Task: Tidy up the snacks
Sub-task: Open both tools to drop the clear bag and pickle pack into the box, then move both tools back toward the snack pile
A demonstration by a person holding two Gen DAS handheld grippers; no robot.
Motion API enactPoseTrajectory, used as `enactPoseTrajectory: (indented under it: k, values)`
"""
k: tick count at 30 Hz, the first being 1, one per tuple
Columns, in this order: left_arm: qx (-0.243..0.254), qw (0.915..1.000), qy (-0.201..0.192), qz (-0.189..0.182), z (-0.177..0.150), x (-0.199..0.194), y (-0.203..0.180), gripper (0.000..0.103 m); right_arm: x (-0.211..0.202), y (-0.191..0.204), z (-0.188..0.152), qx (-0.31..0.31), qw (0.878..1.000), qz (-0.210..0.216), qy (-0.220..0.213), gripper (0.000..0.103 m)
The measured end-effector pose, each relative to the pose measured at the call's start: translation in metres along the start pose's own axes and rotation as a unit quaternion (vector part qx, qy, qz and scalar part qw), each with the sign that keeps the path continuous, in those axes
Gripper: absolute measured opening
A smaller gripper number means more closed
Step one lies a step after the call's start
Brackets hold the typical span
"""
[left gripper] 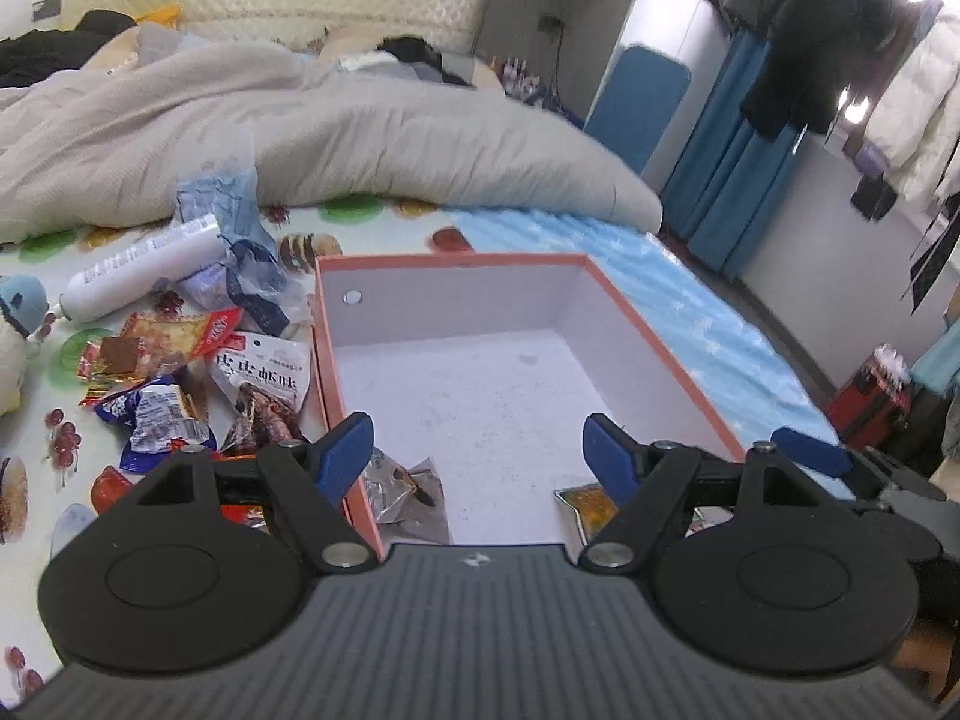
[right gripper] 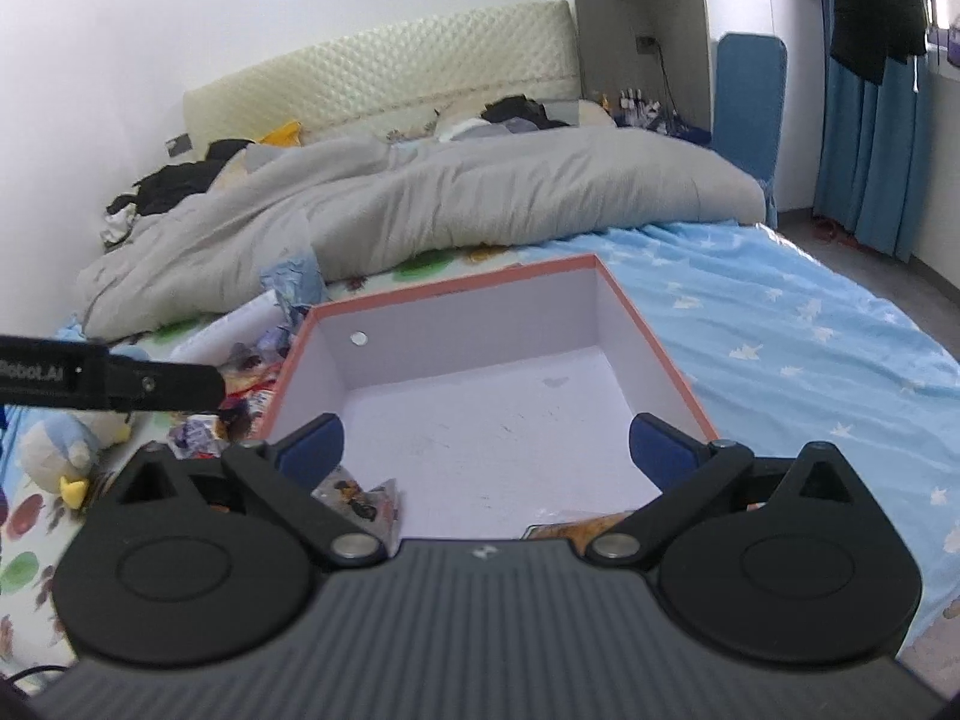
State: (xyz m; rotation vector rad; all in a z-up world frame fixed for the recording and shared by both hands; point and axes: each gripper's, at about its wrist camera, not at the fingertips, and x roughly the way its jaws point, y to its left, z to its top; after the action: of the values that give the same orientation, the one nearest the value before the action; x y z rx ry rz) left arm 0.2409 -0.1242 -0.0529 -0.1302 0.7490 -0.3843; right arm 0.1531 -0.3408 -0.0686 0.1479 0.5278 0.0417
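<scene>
A matt white cardboard box with salmon-pink rim [left gripper: 678, 354] sits on smooth printed bed cloth [left gripper: 66, 450]; glossy crinkled plastic snack packets [left gripper: 162, 414] lie beside it, a soft grey quilted duvet [left gripper: 360, 138] behind, matt black plastic gripper arms in front.

Legible only: "Robot.AI" on the black bar [right gripper: 90, 375] at nine o'clock, large Chinese characters on the white snack packet [left gripper: 264, 375].
</scene>
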Motion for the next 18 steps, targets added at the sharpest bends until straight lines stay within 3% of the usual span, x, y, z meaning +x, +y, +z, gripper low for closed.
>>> enactPoseTrajectory:
  k: [11,14,18]
  values:
    - [0.019,0.999,-0.036,0.016,-0.035,-0.064,0.012,0.081,-0.046,0.037,-0.024,-0.036,0.998,0.028,-0.032,0.103]
    - [0.01,0.9991,-0.041,0.004,-0.05,-0.082,0.022,0.081,-0.053,0.04,-0.035,-0.031,0.998,0.035,-0.031,0.103]
    - [-0.005,0.9986,-0.05,0.015,-0.069,-0.097,0.026,0.081,-0.067,0.048,-0.05,-0.036,0.998,0.047,-0.032,0.103]
